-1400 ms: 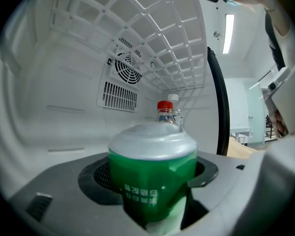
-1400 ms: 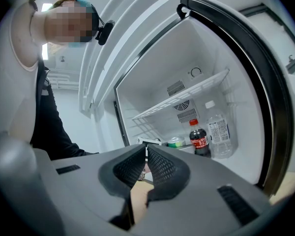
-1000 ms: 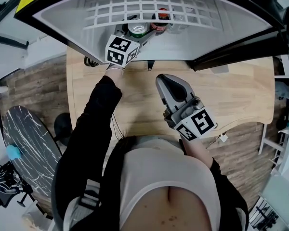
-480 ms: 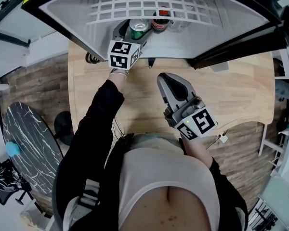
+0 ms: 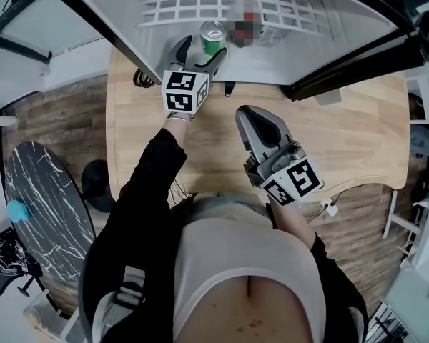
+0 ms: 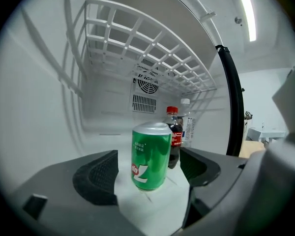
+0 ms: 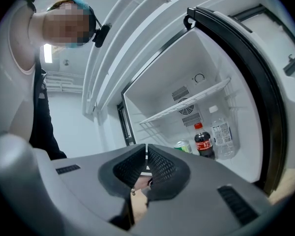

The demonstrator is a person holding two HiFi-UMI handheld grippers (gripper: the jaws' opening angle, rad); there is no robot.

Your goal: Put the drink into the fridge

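A green drink can (image 6: pixel 150 156) stands upright on the white fridge floor (image 6: pixel 152 210), between the spread jaws of my left gripper (image 6: pixel 150 173); there is a gap on each side and neither pad touches it. In the head view the can (image 5: pixel 213 36) sits just past the left gripper (image 5: pixel 199 48), inside the fridge opening. My right gripper (image 5: pixel 253 121) hangs over the wooden table (image 5: pixel 343 134) with its jaws pressed together on nothing. The right gripper view looks over those jaws (image 7: pixel 146 154) at the can (image 7: pixel 183 145) in the fridge.
A cola bottle (image 6: pixel 175 136) and a clear water bottle (image 6: pixel 188 122) stand right behind the can. A white wire shelf (image 6: pixel 137 48) spans the fridge above them. The fridge's black frame (image 5: pixel 357 63) borders the opening on the right.
The left gripper has drawn back a little toward the person, while the can stays standing on the fridge floor, now farther from the marker cube. The right gripper has barely moved.
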